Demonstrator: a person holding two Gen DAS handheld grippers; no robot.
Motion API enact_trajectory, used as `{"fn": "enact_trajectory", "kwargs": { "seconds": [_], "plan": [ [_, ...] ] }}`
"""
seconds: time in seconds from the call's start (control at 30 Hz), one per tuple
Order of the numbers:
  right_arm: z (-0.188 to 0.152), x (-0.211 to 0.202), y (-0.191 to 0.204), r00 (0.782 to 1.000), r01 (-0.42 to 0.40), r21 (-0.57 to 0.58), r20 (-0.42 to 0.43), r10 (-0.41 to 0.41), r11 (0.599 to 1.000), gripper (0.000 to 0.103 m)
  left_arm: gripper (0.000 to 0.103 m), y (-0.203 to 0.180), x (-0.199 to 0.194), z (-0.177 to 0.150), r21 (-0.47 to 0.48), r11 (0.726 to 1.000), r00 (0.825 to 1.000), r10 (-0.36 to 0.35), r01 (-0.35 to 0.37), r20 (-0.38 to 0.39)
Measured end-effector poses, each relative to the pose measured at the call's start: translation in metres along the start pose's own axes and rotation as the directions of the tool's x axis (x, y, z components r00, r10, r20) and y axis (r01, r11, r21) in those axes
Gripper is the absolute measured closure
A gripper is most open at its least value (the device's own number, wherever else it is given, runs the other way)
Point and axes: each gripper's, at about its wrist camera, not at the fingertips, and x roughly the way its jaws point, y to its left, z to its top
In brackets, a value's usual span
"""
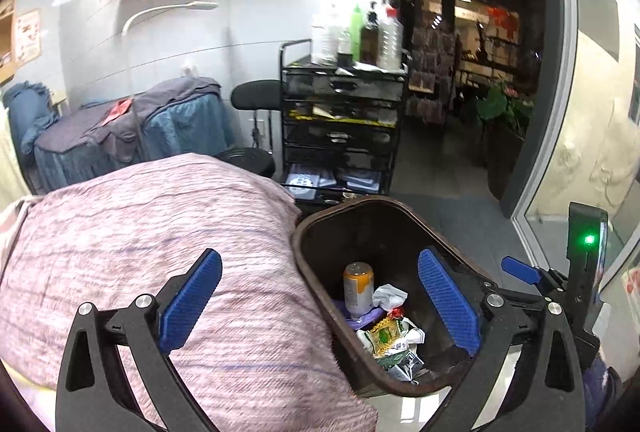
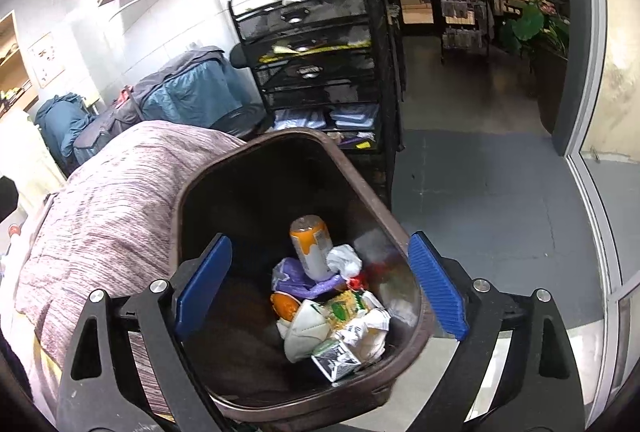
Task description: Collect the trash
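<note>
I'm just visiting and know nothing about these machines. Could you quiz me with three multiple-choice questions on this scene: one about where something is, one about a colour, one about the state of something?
1. Where is the orange-and-white can?
A. On the black mesh cart
B. Inside the brown trash bin
C. On the pink blanket

2. What colour are the pads on the tongs?
A. Blue
B. Red
C. Yellow

3. What state are the right tongs in?
A. Clamped on the can
B. Shut on nothing
C. Open and holding nothing

Answers:
1. B: the can stands among wrappers and a white face mask at the bottom of the trash bin.
2. A: the ribbed pads on both tongs are blue.
3. C: the pads stand wide apart above the bin, touching none of the rubbish; the left tongs are open too.
</note>
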Motion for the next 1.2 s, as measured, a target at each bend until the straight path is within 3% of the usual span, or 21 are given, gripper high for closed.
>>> {"fn": "enact_trajectory", "kwargs": {
  "seconds": [0.27,0.47,0.63,0.73,0.93,1.2],
  "plan": [
    [0.006,-0.032,0.037,0.992,-0.032,-0.067,0.117,0.040,0.997,0.009,0.006,0.038,-0.036,-0.024,-0.055,0.993,0.994,0.103,-0.101,0.046],
    [-0.001,-0.062,0.080,0.969,-0.053,-0.177,0.229,0.094,0.983,0.006,0.006,0.071,-0.066,-0.042,-0.125,0.976,0.980,0.186,-0.176,0.069],
    [-0.016,-0.086,0.115,0.940,-0.085,-0.263,0.297,0.165,0.961,0.006,0.006,0.089,-0.092,-0.059,-0.179,0.949,0.957,0.277,-0.258,0.089],
    [-0.028,-0.095,0.134,0.932,-0.092,-0.300,0.311,0.188,0.950,0.006,0.006,0.099,-0.107,-0.067,-0.226,0.930,0.944,0.317,-0.290,0.095],
    [-0.051,-0.107,0.164,0.923,-0.121,-0.374,0.298,0.243,0.919,0.006,0.006,0.108,-0.132,-0.082,-0.293,0.869,0.889,0.445,-0.398,0.111],
    [-0.072,-0.121,0.179,0.915,-0.195,-0.397,0.257,0.312,0.897,0.006,0.006,0.112,-0.152,-0.098,-0.323,0.843,0.869,0.483,-0.429,0.106]
  ]
}}
